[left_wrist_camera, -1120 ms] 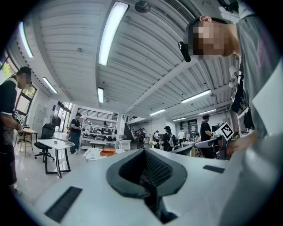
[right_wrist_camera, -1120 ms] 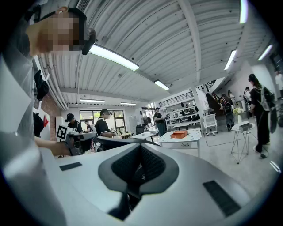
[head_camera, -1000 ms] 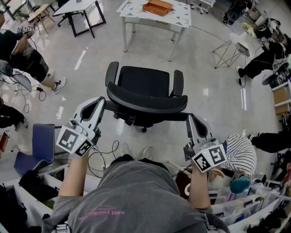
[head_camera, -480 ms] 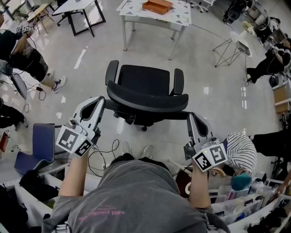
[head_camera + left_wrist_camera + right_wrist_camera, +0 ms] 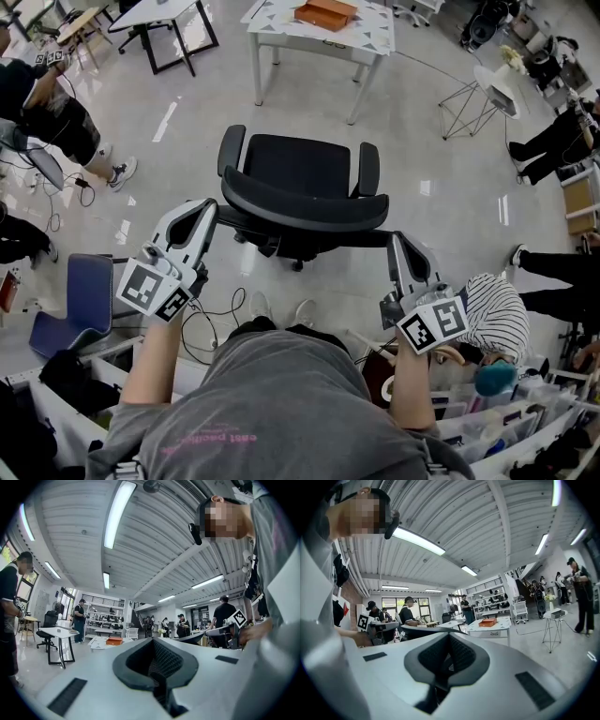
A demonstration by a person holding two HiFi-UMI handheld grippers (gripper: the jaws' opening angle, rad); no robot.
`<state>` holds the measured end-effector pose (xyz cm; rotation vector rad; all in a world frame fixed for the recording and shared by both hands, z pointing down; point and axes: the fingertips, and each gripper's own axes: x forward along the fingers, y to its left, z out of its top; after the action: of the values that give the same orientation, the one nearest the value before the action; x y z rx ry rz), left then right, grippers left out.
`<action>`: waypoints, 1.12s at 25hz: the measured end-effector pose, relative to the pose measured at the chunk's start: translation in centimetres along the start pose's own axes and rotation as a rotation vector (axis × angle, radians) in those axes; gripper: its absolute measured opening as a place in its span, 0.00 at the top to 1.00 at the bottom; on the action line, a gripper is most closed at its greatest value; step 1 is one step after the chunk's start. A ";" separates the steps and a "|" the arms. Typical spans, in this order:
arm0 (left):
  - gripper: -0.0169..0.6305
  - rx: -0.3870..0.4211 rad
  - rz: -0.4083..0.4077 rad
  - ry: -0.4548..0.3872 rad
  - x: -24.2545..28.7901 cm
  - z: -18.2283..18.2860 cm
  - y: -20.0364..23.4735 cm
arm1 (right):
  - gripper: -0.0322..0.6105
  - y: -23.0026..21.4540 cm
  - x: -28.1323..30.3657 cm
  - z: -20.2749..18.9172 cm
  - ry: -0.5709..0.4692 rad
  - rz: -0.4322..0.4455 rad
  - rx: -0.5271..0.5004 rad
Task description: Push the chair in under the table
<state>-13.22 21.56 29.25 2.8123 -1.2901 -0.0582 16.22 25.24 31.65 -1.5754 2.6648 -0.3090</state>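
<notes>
grey shiny workshop floor, and the chair is well short of its table.
the chair (image 5: 298, 173) stands in the middle of the floor. its seat faces the far white table (image 5: 367, 36) and its curved backrest (image 5: 305, 208) is turned to the person near us. it is well apart from the tabletop, which carries an orange box (image 5: 324, 13). the left claw (image 5: 208, 210) is at the left end of the backrest and the right claw (image 5: 394, 242) is at the right end, touching it or just beside it; i cannot tell which. both claws are fully closed, jaw against jaw, with nothing held between them. i think they are closed because the job is to push and not to grasp, and one claw on each side should keep the chair rolling straight. by the wide gap to the table, the push seems only at its beginning.
</notes>
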 end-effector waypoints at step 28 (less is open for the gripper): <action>0.96 0.006 -0.003 -0.003 -0.2 0.0 -0.2 | 0.94 0.2 0.1 -0.1 0.007 0.005 -0.010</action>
<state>-13.22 21.85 29.27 2.8209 -1.2883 -0.0581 16.00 25.27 31.70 -1.5729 2.6790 -0.3019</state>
